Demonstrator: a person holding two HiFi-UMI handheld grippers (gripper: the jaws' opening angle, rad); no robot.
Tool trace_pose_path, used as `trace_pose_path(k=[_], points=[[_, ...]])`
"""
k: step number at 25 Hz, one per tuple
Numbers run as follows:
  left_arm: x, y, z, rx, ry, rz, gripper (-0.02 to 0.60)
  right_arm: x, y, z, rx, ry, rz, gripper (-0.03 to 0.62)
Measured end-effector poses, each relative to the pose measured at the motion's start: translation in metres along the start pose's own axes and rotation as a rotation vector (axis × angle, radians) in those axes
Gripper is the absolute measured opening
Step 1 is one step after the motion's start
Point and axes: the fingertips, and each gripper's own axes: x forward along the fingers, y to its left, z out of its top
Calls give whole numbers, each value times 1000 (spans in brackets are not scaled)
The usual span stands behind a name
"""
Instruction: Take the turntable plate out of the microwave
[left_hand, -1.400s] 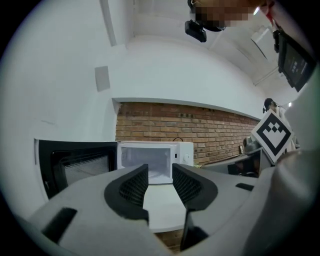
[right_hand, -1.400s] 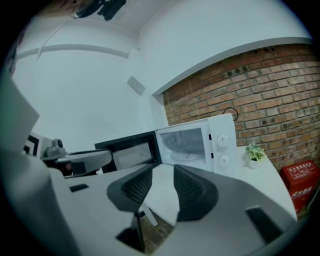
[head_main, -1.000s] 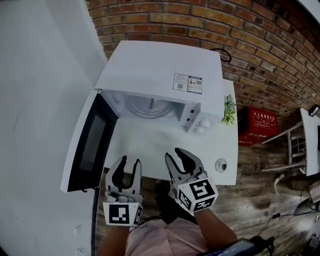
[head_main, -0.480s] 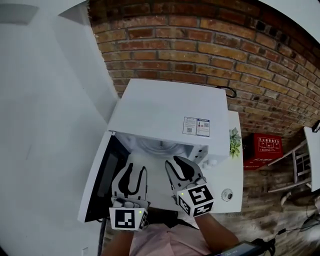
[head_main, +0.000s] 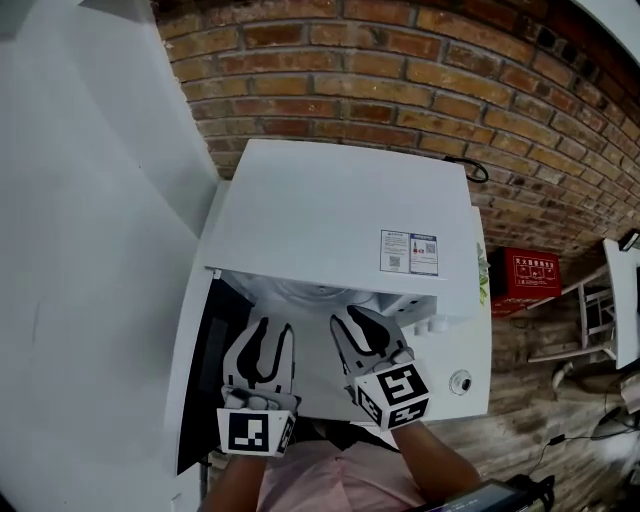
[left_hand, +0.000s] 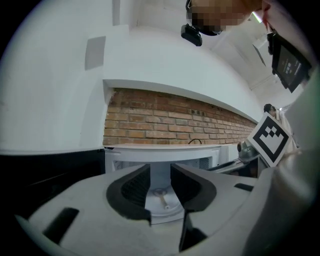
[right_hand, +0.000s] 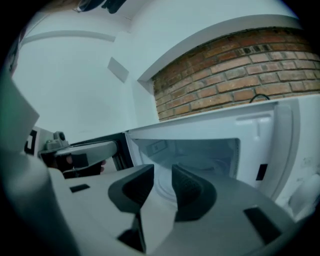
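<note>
The white microwave (head_main: 340, 215) stands with its door (head_main: 200, 365) swung open to the left. Inside the cavity, the glass turntable plate (head_main: 305, 293) lies flat, also seen between the jaws in the left gripper view (left_hand: 161, 196) and as the plate (right_hand: 220, 167) in the right gripper view. My left gripper (head_main: 268, 332) hovers just in front of the opening; its jaws are closing with nothing between them. Beside it my right gripper (head_main: 362, 320) also points into the cavity, its jaws apart and empty. Neither touches the plate.
The microwave sits on a white table (head_main: 472, 355) against a brick wall (head_main: 420, 70). A small round object (head_main: 460, 381) lies at the table's right front. A red box (head_main: 528, 280) and a chair (head_main: 585, 315) stand on the floor to the right.
Both grippers have moved forward from the table's front edge to the mouth of the microwave. The view has closed in on the microwave.
</note>
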Motion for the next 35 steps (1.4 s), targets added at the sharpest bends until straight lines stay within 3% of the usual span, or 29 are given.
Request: trace_pose_path(k=[8, 18, 26, 35], points=[[20, 18, -51, -45, 100, -46, 130, 38, -19, -51, 60, 118, -77, 118], [36, 21, -96, -120, 202, -72, 129, 79, -44, -90, 29, 200, -167, 137], [27, 22, -99, -120, 228, -72, 130, 95, -43, -93, -81, 254, -199, 144], [16, 13, -87, -104, 215, -83, 130, 74, -22, -105, -47, 296, -166, 130]])
